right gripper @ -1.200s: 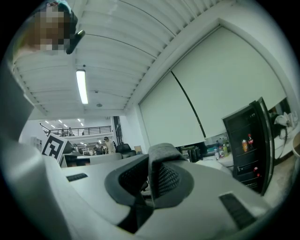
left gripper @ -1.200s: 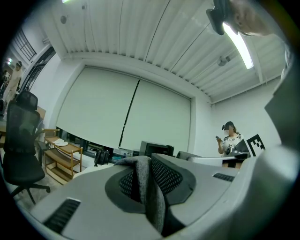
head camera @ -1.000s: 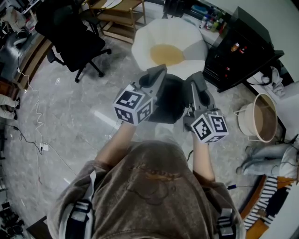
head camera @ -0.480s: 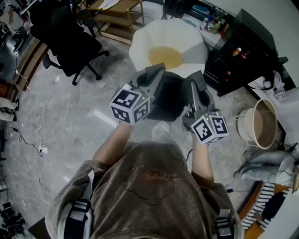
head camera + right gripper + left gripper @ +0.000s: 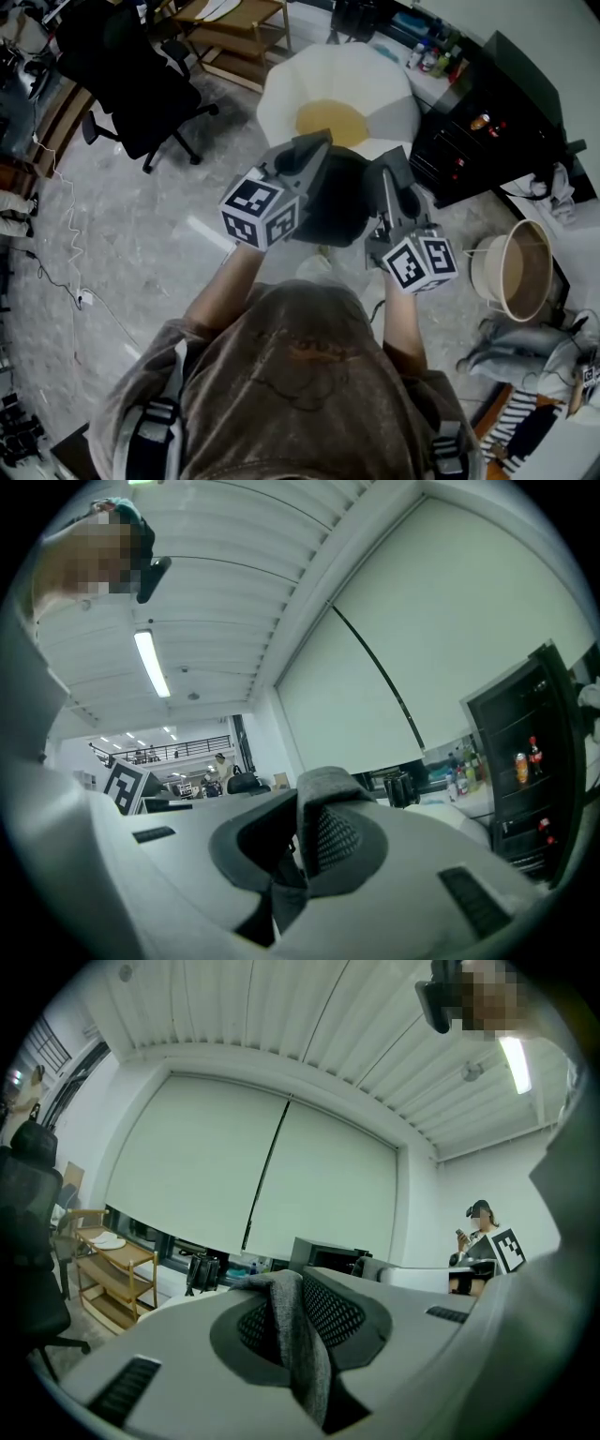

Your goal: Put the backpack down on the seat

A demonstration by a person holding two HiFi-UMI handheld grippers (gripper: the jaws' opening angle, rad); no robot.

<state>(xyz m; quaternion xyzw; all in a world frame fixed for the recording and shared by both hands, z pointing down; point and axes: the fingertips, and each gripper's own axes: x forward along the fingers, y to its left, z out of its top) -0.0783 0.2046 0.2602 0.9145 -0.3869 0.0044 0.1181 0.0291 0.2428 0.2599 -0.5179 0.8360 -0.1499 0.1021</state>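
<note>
A black backpack [image 5: 339,199] hangs between my two grippers in the head view, above the floor and just short of the seat. The seat [image 5: 281,89] is a round white cushion chair with a yellow middle [image 5: 333,120]. My left gripper [image 5: 317,142] is shut on a grey strap [image 5: 292,1335] of the backpack, which runs down between its jaws in the left gripper view. My right gripper [image 5: 390,161] is shut on another grey strap [image 5: 321,803], seen pinched between its jaws in the right gripper view. Both grippers point roughly level towards the seat.
A black office chair [image 5: 131,75] stands at the left. A wooden shelf unit [image 5: 239,28] is behind the seat. A black cabinet [image 5: 487,103] is at the right, with a round tub [image 5: 516,267] on the floor near it. Cables [image 5: 56,216] trail along the left.
Both grippers and the backpack have moved forward together, nearer to the white seat. The grips on the straps are unchanged.
</note>
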